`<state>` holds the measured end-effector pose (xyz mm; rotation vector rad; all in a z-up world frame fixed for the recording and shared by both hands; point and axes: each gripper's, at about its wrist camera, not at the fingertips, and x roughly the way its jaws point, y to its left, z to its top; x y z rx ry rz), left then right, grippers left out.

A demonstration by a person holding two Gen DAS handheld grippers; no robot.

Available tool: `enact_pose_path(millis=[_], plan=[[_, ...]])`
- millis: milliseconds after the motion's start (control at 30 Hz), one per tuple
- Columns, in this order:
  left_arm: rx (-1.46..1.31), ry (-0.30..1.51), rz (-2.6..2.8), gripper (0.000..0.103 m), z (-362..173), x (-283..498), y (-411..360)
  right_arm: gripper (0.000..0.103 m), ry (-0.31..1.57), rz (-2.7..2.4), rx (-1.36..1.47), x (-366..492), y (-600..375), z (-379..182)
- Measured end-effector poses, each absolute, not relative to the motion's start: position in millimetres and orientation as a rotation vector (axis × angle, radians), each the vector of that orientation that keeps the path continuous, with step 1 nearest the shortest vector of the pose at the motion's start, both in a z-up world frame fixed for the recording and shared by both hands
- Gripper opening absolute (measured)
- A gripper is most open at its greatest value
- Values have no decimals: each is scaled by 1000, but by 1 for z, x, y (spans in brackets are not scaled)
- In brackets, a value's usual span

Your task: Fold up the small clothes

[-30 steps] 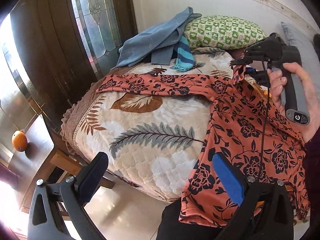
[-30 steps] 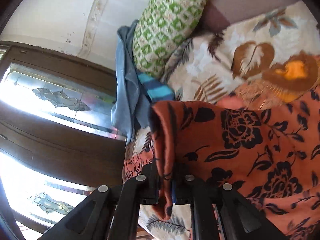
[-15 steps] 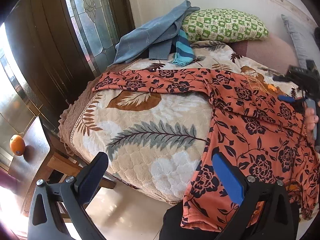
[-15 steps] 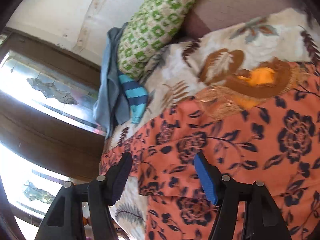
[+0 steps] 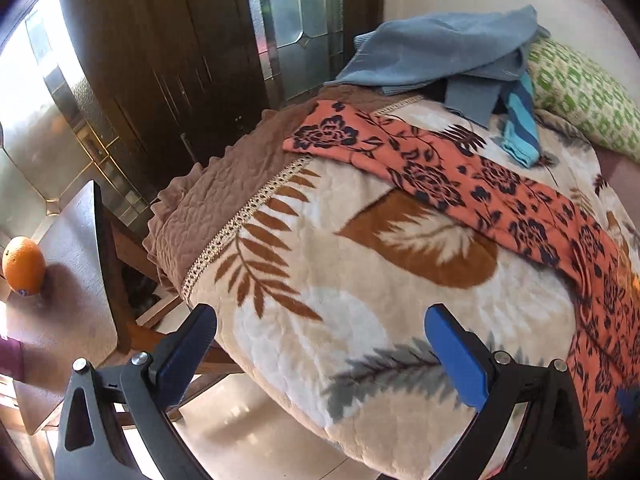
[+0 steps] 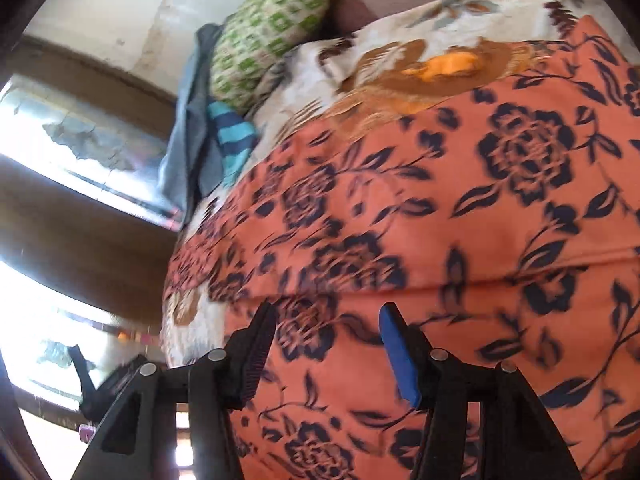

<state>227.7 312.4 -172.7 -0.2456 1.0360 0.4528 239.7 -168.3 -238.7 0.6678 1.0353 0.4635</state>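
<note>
An orange garment with dark flowers (image 5: 472,184) lies spread on the bed, one sleeve stretched towards the far left corner. My left gripper (image 5: 320,344) is open and empty above the leaf-patterned blanket (image 5: 360,288), short of the sleeve. My right gripper (image 6: 326,352) is open and empty just over the garment's body (image 6: 460,216). Part of the left gripper (image 6: 108,384) shows at the lower left of the right wrist view.
A blue garment (image 5: 436,52), a striped blue sock (image 5: 520,128) and a green patterned pillow (image 5: 588,92) lie at the head of the bed. An orange fruit (image 5: 23,266) sits on a wooden side table (image 5: 76,300) to the left. Dark wooden doors stand behind.
My right gripper has let go of the garment's shoulder, opened and dropped low over the body. My left gripper has swung left towards the sleeve and bed corner.
</note>
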Motion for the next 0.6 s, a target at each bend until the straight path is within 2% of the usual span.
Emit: enact_pose_path(millis=[267, 333, 400, 467, 600], plan=[[-645, 1046, 383, 102, -188, 284, 383, 57, 985, 591, 465, 184, -99, -261], [-713, 1055, 357, 98, -195, 301, 388, 57, 978, 603, 425, 182, -99, -260], [-769, 1079, 342, 78, -206, 319, 391, 57, 971, 616, 360, 182, -96, -260], [-840, 1121, 312, 67, -221, 336, 394, 57, 947, 615, 323, 187, -88, -263], [-967, 1082, 317, 66, -236, 348, 399, 57, 912, 603, 241, 184, -72, -265]])
